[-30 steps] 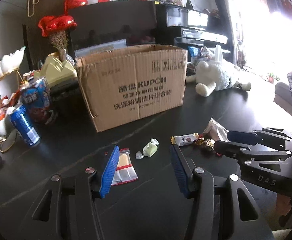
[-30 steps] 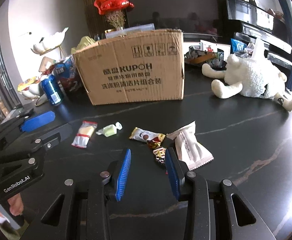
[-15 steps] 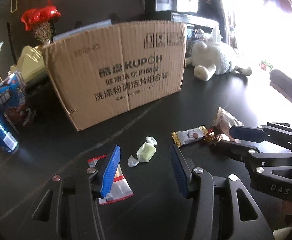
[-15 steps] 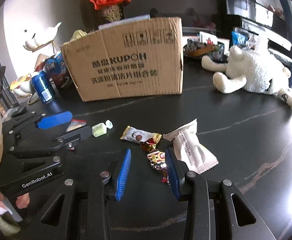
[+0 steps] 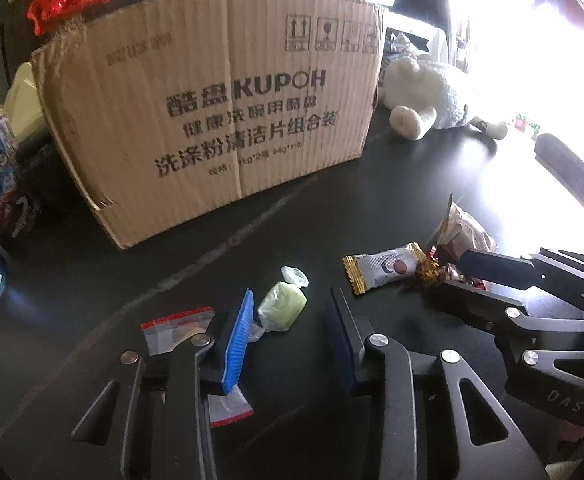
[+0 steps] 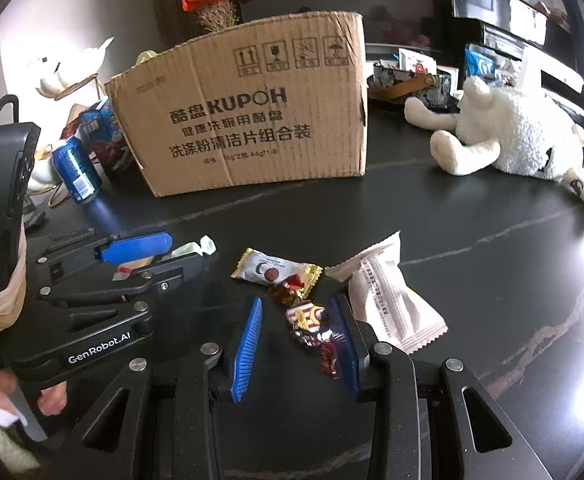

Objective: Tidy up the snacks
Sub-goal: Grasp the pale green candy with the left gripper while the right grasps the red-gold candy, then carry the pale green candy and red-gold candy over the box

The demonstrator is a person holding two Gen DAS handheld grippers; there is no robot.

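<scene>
left gripper (image 5: 290,320) open, green candy (image 5: 282,309) btwn its fingers, nothing held; right gripper (image 6: 295,338) open astride red candy (image 6: 311,326), prob lined up for pickup.

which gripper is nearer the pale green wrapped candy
Left. The left gripper straddles the pale green wrapped candy, jaws open. The right gripper is off to its right, over other sweets.

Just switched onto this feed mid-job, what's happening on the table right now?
A person holds a gripper in each hand over loose snacks on the dark table, in front of the cardboard box. The left gripper is open around the pale green candy, not yet closed on it. The right gripper is open around the red and gold candy. The silver chocolate bar and white packet lie untouched.
</scene>
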